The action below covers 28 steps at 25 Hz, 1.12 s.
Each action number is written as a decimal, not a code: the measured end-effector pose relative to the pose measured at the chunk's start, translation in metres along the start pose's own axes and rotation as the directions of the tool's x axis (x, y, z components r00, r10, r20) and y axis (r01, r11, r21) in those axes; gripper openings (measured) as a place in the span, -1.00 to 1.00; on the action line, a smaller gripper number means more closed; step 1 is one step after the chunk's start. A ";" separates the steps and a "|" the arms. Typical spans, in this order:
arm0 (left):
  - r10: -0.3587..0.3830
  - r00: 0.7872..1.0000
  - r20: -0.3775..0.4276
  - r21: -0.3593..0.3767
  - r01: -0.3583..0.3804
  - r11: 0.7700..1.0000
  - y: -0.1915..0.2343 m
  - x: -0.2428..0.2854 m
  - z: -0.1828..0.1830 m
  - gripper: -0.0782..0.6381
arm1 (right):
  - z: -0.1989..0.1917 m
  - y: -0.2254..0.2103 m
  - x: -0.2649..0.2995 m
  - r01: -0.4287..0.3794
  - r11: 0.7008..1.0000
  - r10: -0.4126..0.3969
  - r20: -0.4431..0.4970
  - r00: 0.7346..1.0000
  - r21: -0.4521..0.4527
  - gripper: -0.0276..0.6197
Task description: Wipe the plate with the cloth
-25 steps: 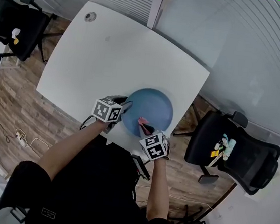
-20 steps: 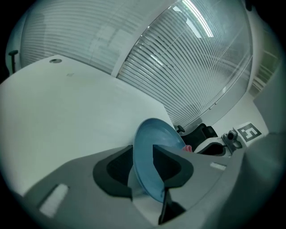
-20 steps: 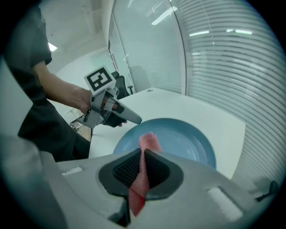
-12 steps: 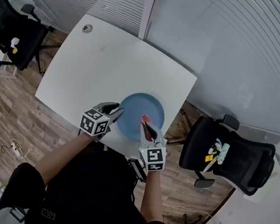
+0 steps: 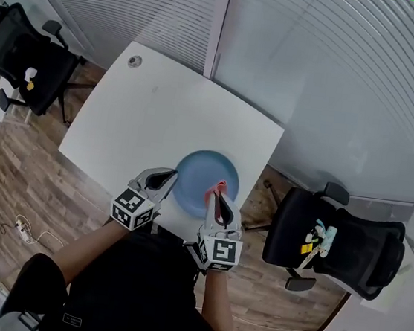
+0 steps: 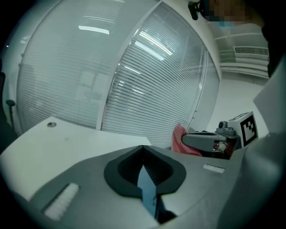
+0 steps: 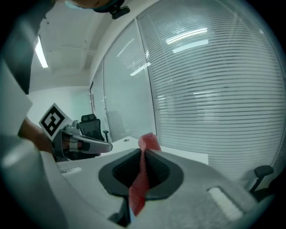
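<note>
The blue plate (image 5: 205, 179) hangs over the near edge of the white table (image 5: 146, 116). My left gripper (image 5: 169, 180) is shut on its left rim, and a thin blue edge of the plate (image 6: 145, 187) shows between the jaws in the left gripper view. My right gripper (image 5: 216, 197) is shut on the red cloth (image 5: 218, 187) at the plate's right side. The cloth (image 7: 141, 176) runs up between the jaws, its tip sticking out above them. Each gripper view shows the other gripper level beside it: the right gripper (image 6: 206, 140) with the cloth (image 6: 180, 137), and the left gripper (image 7: 86, 145).
Black office chairs stand on the wooden floor at the left (image 5: 26, 56) and at the right (image 5: 332, 240), the right one with small items on its seat. A glass wall with blinds (image 5: 316, 69) runs behind the table. A round cable port (image 5: 135, 61) sits at the table's far corner.
Both grippers have risen towards the camera and drawn back towards the table's near edge. The left gripper, which stood open at the plate's rim, has shut on it. The right still holds the cloth.
</note>
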<state>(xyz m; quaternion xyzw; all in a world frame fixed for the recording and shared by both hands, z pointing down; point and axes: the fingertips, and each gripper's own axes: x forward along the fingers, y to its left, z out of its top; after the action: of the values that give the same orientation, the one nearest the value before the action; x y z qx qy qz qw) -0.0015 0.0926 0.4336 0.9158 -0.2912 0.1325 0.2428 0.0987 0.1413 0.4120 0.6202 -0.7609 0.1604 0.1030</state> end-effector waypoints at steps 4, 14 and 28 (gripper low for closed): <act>0.017 0.997 0.072 0.036 -0.020 0.999 0.002 -0.022 0.022 -0.78 | 0.011 0.005 -0.006 0.035 0.999 -0.035 0.034 0.999 0.003 -0.84; -0.043 0.983 0.179 0.165 0.013 0.986 0.003 -0.061 0.079 -0.78 | 0.069 0.032 -0.026 0.177 0.984 -0.176 0.183 0.967 0.007 -0.84; -0.171 0.963 0.209 0.252 0.116 0.961 0.008 -0.074 0.105 -0.78 | 0.084 0.081 -0.019 0.236 0.972 -0.233 0.188 0.954 0.007 -0.84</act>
<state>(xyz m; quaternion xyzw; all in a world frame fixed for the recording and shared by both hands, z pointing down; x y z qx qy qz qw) -0.0542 0.0672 0.3192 0.9661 -0.2318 0.0419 0.1054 0.0275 0.1421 0.3176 0.7175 -0.6896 0.0819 0.0541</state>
